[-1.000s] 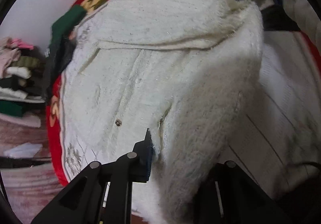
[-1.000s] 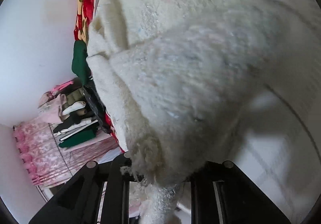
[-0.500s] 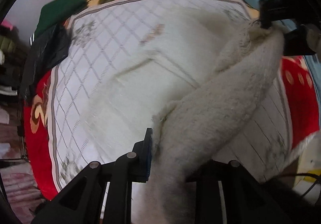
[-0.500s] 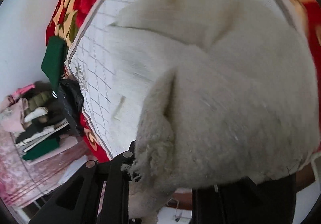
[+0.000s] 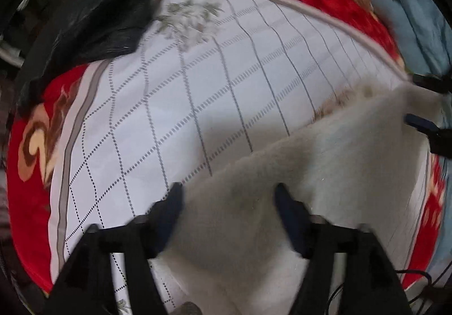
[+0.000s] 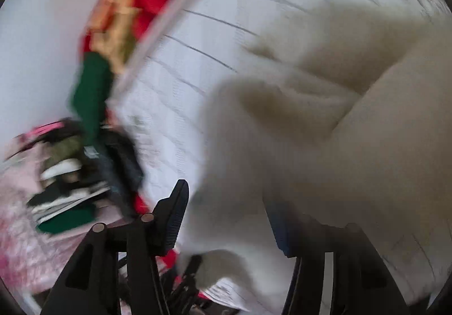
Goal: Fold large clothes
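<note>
Both grippers' jaws were opening, fluffy white garment (image 5: 325,162) loose between them; only the right-wrist view showed stacked clothes (image 6: 62,173).

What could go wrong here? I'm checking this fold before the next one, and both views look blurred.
1. The left hand-held gripper and right hand-held gripper are opening over the sweater, so it may land bunched; the right view already shows a thick ridge.
2. The sweater lies near the quilt edge and could slide off.
3. Fuzzy pile could snag a finger as it withdraws.
</note>
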`<act>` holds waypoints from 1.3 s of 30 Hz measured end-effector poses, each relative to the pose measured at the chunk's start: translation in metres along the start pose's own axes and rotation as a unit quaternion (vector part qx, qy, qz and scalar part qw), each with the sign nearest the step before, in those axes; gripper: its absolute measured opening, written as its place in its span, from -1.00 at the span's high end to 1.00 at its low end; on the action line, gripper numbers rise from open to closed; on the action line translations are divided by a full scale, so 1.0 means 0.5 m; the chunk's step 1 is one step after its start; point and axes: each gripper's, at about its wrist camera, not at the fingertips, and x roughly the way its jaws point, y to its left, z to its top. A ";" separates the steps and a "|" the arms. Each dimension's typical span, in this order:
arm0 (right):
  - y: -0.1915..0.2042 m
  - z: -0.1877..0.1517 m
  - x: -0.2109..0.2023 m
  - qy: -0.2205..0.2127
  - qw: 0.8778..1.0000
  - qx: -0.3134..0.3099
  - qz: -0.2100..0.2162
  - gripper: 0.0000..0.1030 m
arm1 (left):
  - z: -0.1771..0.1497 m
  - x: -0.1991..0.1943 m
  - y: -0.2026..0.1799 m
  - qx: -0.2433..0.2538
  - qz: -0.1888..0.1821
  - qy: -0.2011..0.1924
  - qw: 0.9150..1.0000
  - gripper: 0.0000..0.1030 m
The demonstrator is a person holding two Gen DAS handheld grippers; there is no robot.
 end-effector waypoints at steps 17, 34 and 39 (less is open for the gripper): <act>-0.035 0.091 0.121 -0.007 0.966 -0.171 -0.192 0.06 | -0.038 -0.030 -0.026 -0.034 0.046 -0.009 0.998 -0.81; -0.276 -0.068 -0.155 -0.019 0.991 -0.031 -0.126 -0.37 | -0.101 0.024 0.143 -0.241 -0.050 0.037 0.968 -0.79; -0.305 -0.073 -0.132 -0.012 0.993 -0.037 -0.112 -0.37 | -0.059 0.079 0.119 -0.229 -0.016 0.041 0.972 0.80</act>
